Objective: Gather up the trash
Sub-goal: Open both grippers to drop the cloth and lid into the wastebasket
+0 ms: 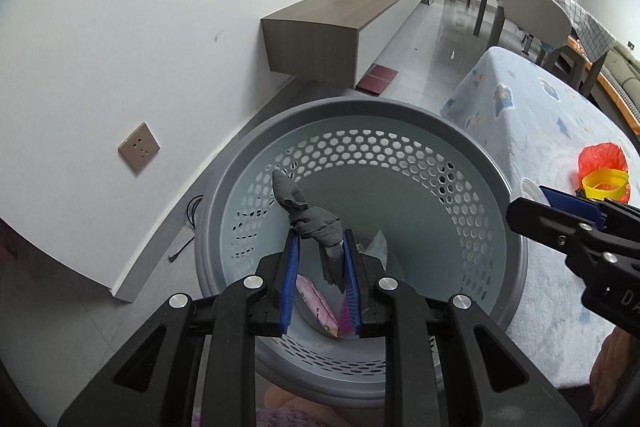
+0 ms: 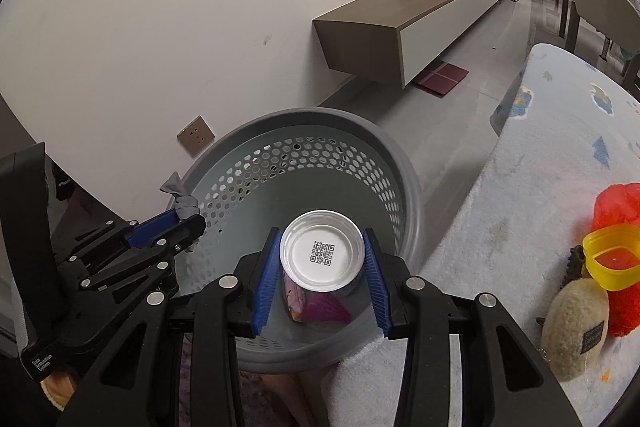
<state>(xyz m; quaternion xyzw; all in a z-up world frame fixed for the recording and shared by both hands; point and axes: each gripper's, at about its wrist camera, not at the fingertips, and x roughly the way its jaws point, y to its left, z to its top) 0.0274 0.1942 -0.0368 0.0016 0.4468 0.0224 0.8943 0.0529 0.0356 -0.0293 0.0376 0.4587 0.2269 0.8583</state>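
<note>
A grey perforated bin (image 1: 400, 163) stands on the floor beside the table; it also shows in the right wrist view (image 2: 384, 163). My left gripper (image 1: 321, 245) is shut on a knotted grey plastic bag (image 1: 308, 215) and holds it over the bin. The bag's tip shows in the right wrist view (image 2: 180, 197). My right gripper (image 2: 322, 241) is shut on a silver cup (image 2: 322, 255) with a QR code on its base, held over the bin. Pink wrappers (image 1: 320, 307) lie in the bin's bottom.
A table with a pale blue cloth (image 2: 540, 187) is at the right. On it lie a red bag (image 2: 618, 203), a yellow lid ring (image 2: 610, 255) and a beige fuzzy pouch (image 2: 574, 331). A wall cabinet (image 1: 340, 27) hangs beyond the bin.
</note>
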